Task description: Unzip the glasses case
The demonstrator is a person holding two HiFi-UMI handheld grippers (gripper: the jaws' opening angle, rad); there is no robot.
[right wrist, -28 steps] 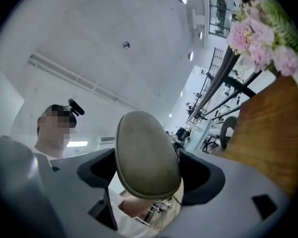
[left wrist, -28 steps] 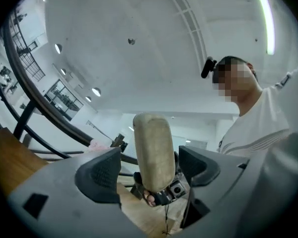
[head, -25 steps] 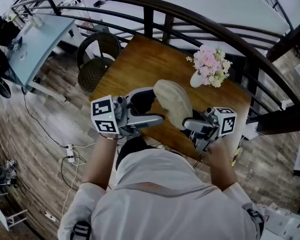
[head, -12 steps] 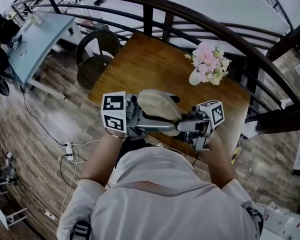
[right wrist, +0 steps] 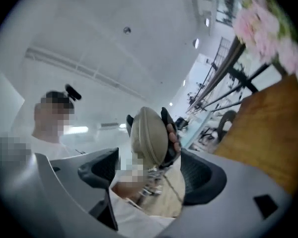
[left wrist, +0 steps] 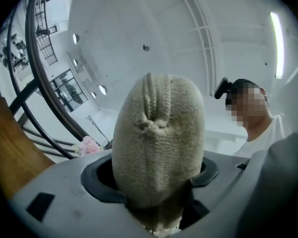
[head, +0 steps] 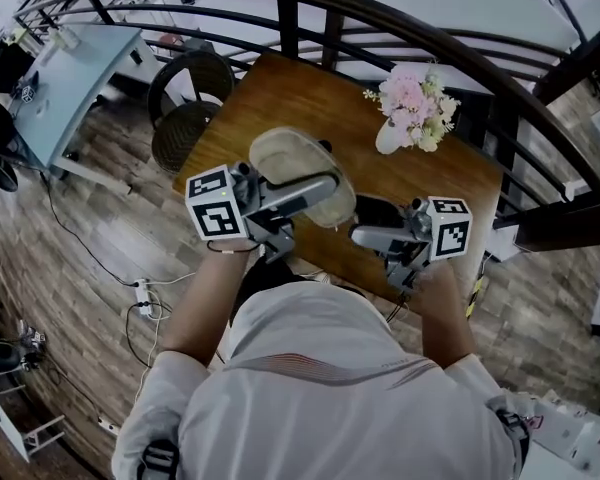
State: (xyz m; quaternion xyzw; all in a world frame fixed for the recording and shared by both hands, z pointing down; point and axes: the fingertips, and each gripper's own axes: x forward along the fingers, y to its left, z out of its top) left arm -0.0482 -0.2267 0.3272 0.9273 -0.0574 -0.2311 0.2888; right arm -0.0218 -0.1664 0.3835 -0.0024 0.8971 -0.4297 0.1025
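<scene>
Glasses case [head: 292, 160], the fuzzy beige one, is up in the air over the near side of the wooden worktop [head: 280, 103], clamped in the left gripper [head: 315, 186]. Its jaws have just been closing a touch with the case between them. The pads squeeze it on both sides, with one rounded end poking out past them. Right gripper [head: 368, 224] hangs just beside the case on the right, jaws well apart, nothing in them, not touching it. Vase of pink flowers [head: 405, 118] stands toward the worktop's far right.
</scene>
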